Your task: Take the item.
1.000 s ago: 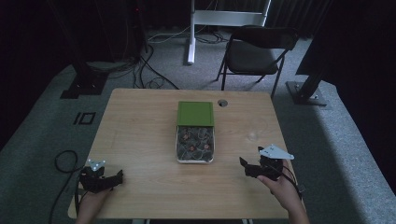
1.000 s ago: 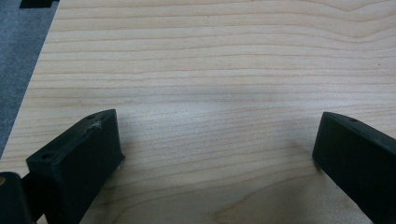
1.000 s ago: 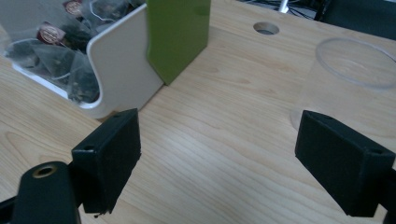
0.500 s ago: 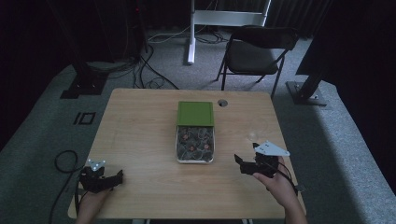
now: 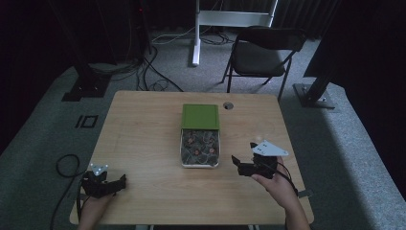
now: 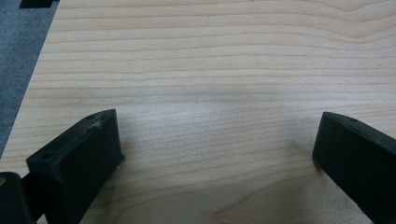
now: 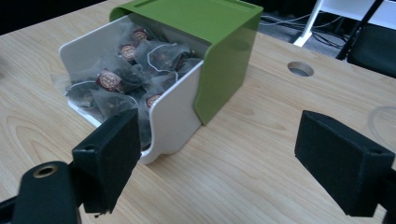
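Right tongs (image 5: 244, 166) have moved left toward the one box (image 5: 200, 135), jaws apart. Left tongs (image 5: 111, 184) unchanged at lower left, jaws apart. Tea bags (image 7: 122, 70): several.

Glossy plastic box (image 7: 187, 84), wood table (image 7: 261, 154)

Left tongs (image 5: 120, 181) jaws wide apart, low, right tongs (image 5: 238, 163) jaws spread, held in hand (image 5: 276, 184)
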A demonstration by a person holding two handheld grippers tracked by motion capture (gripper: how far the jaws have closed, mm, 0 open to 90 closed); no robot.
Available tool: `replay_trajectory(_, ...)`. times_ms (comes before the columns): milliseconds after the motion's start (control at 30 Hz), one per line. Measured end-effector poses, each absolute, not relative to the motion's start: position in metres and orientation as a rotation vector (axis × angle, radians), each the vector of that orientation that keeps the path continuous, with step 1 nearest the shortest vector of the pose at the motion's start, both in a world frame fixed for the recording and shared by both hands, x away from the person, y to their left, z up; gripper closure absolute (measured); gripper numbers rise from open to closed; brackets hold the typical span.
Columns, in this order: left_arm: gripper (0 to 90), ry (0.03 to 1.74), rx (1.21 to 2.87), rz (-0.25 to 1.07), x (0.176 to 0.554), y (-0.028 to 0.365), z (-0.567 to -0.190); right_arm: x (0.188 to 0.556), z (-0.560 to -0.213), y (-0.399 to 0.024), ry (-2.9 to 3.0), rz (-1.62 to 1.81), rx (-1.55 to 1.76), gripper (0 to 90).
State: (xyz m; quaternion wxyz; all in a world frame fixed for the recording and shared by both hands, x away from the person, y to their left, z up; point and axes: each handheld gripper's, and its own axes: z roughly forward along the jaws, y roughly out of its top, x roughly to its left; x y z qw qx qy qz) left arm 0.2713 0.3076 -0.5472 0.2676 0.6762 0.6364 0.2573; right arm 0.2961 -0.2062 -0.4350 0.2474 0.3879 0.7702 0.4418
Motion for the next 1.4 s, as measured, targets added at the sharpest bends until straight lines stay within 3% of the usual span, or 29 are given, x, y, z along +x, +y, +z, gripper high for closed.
replay_trajectory(1400, 1.7, 1.716, 1.824, 0.696, 0.271, 0.308, -0.547, 0.305, -0.439, -0.144, 2.216, 1.265, 0.944, 15.0)
